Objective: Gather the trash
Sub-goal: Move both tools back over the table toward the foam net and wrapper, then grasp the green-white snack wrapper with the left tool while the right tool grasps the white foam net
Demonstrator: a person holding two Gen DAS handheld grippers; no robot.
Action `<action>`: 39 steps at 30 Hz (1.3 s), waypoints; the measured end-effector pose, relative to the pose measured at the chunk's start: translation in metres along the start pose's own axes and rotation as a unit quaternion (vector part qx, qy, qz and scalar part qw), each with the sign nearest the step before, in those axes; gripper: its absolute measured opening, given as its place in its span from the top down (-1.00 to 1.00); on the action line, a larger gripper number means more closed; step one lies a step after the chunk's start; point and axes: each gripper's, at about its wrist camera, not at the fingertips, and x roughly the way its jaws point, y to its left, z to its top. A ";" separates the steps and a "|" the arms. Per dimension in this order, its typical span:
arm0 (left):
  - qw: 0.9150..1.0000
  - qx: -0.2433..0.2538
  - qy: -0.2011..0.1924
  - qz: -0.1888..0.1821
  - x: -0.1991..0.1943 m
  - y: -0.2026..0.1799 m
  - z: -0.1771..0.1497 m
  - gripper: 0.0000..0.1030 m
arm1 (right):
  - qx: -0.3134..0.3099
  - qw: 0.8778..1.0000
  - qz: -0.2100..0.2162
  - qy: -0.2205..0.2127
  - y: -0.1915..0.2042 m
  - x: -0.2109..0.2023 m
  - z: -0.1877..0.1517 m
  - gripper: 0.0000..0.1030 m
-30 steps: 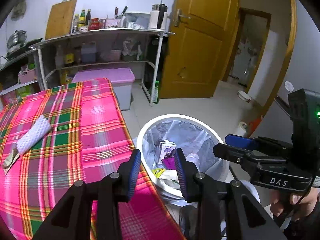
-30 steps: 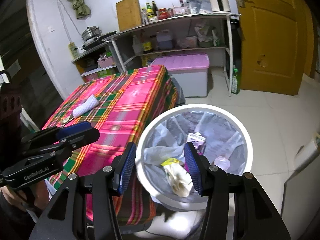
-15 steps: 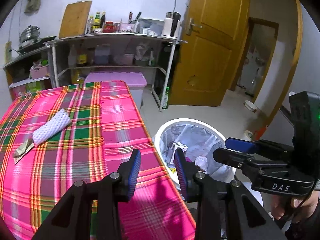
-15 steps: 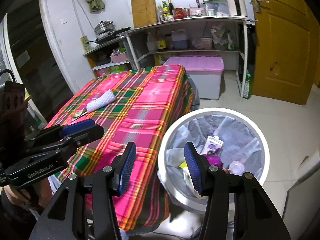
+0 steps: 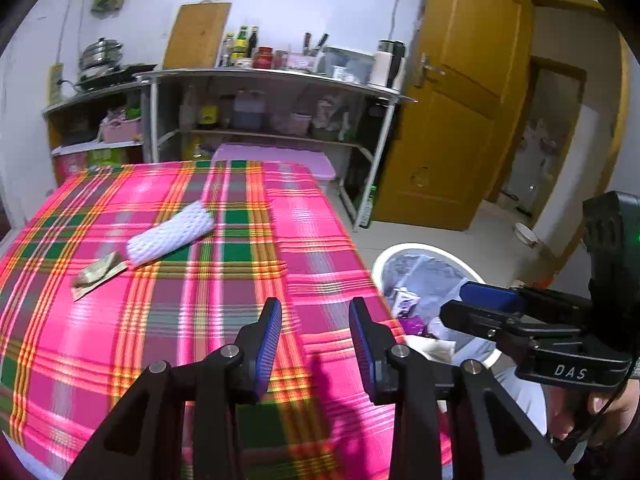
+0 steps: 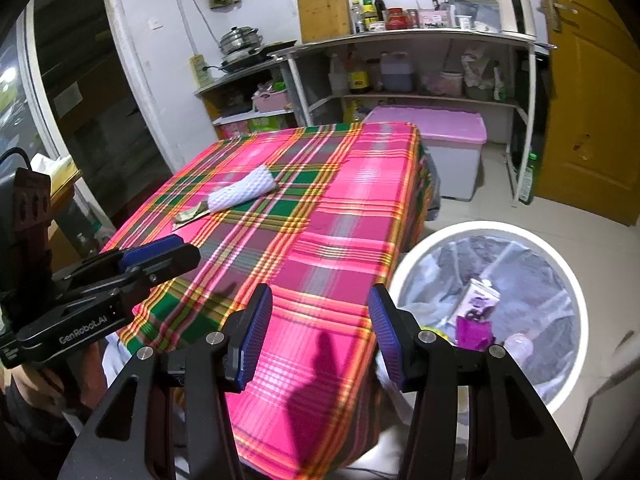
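A white foam net sleeve (image 5: 170, 236) (image 6: 243, 191) lies on the pink plaid tablecloth (image 5: 240, 280) (image 6: 320, 232), with a crumpled tan wrapper (image 5: 98, 274) (image 6: 191, 213) touching its near end. My left gripper (image 5: 314, 322) hangs open and empty over the cloth's near part, well short of both. My right gripper (image 6: 320, 312) is open and empty above the table's corner; in the left wrist view it shows at the right (image 5: 476, 304). A white bin (image 5: 424, 272) (image 6: 560, 272) with a clear liner stands on the floor beside the table, holding a carton and other scraps.
Metal shelves (image 5: 260, 80) (image 6: 400, 40) with bottles, pots and a cutting board line the far wall. A pink-lidded storage box (image 6: 440, 136) stands behind the table. A yellow door (image 5: 452, 120) is at the right. A hand (image 5: 612, 404) holds the right gripper.
Both grippers have swung left, away from over the bin and onto the table. The foam sleeve and wrapper now sit nearer the middle of both views. Jaws are unchanged.
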 end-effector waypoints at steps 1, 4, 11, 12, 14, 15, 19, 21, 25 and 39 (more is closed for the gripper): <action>1.000 -0.003 0.000 0.006 -0.001 0.005 0.000 0.33 | -0.002 1.000 0.002 0.002 0.003 0.002 0.001 0.01; 1.000 -0.012 0.000 0.022 -0.003 0.022 -0.001 0.33 | -0.008 1.000 0.007 0.005 0.009 0.009 0.003 0.01; 0.998 -0.028 -0.001 0.062 -0.007 0.069 -0.001 0.33 | -0.016 1.000 0.019 0.009 0.026 0.024 0.014 -0.08; 0.997 -0.029 -0.001 0.066 -0.007 0.074 -0.001 0.33 | -0.018 1.000 0.021 0.011 0.029 0.027 0.015 -0.09; 0.997 -0.033 -0.003 0.075 -0.008 0.088 0.000 0.30 | -0.023 0.999 0.023 0.013 0.034 0.032 0.017 -0.09; 0.996 -0.033 -0.003 0.081 -0.008 0.095 0.002 0.23 | -0.026 0.999 0.024 0.014 0.037 0.035 0.018 -0.09; 0.995 -0.038 -0.002 0.094 -0.005 0.122 0.007 0.12 | -0.037 0.999 0.029 0.021 0.047 0.048 0.023 -0.09; 0.994 -0.035 0.002 0.102 -0.002 0.133 0.009 0.12 | -0.040 0.998 0.031 0.024 0.051 0.053 0.025 -0.09; 0.993 -0.028 0.013 0.111 0.010 0.155 0.015 0.11 | -0.044 0.998 0.033 0.031 0.057 0.065 0.028 -0.09; 0.991 0.018 0.073 0.109 0.065 0.205 0.029 -0.04 | -0.049 0.997 0.037 0.052 0.067 0.104 0.044 -0.09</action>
